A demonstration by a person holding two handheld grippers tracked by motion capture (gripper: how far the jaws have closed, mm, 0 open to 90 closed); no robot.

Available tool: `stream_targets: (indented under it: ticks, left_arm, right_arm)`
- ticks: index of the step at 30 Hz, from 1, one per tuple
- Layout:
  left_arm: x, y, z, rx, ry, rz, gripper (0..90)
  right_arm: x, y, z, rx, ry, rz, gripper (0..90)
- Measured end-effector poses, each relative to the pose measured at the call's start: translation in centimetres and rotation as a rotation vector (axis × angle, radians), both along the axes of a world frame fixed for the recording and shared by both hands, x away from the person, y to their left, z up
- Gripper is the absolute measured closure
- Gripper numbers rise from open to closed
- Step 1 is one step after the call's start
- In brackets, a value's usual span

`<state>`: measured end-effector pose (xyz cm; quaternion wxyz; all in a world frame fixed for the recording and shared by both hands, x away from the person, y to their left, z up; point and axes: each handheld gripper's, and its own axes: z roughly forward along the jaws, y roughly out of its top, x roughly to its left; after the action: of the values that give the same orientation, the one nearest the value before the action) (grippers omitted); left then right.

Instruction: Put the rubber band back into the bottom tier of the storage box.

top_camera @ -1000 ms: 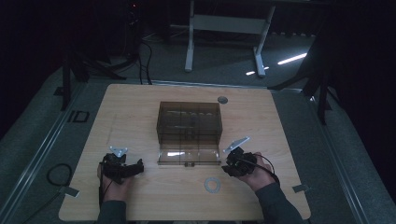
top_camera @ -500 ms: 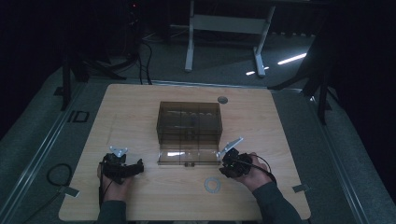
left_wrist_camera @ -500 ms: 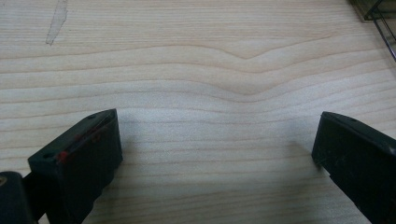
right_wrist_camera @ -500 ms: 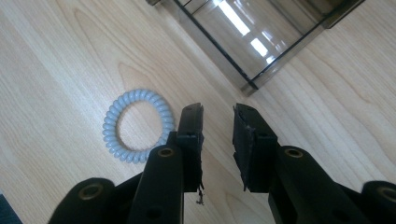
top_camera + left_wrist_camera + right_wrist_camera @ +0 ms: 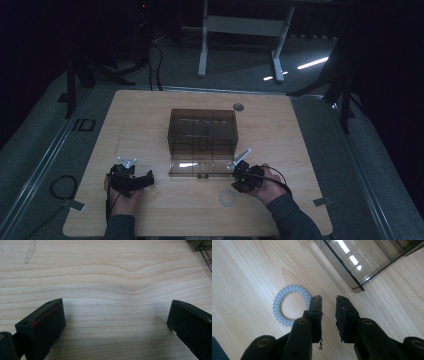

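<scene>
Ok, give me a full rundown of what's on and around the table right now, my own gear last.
Table: one, light wood, centre.
Organiser box: one, smoky clear plastic with compartments, mid-table, front panel lying flat toward the person.
Coiled hair tie: one, pale blue-white, flat on table by right tongs, apart from the box.
Small round disc: one, grey, far edge of table.
Desk frame: one, white, on floor beyond table.
Left tongs: black, wide open, near-left.
Right tongs: black, partly open, nothing between jaws, beside hair tie.
</scene>
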<state>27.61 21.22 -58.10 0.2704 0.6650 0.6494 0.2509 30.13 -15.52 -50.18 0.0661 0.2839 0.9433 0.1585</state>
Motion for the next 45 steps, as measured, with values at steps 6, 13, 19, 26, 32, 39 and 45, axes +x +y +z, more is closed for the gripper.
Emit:
stream_targets:
  ticks: [6,13,19,26,32,39,45]
  left_arm:
    - [0.0,0.0,0.0,0.0,0.0,0.0,1.4]
    - [0.0,0.0,0.0,0.0,0.0,0.0,1.4]
    - [0.0,0.0,0.0,0.0,0.0,0.0,1.4]
    - [0.0,0.0,0.0,0.0,0.0,0.0,1.4]
    - [0.0,0.0,0.0,0.0,0.0,0.0,1.4]
    - [0.0,0.0,0.0,0.0,0.0,0.0,1.4]
    - [0.0,0.0,0.0,0.0,-0.001,0.0,1.4]
  right_arm:
    - [0.0,0.6,-0.2,-0.026,0.01,0.029,76.7]
    - [0.0,1.2,-0.5,-0.053,0.026,0.052,77.2]
    - [-0.2,1.7,-0.9,-0.078,0.043,0.079,78.7]
    - [-0.3,2.2,-1.2,-0.101,0.057,0.096,79.7]
    - [-0.5,2.5,-1.5,-0.123,0.076,0.115,80.8]
    - [-0.3,2.9,-1.8,-0.151,0.096,0.127,81.5]
    - [0.0,3.2,-2.1,-0.175,0.119,0.116,81.8]
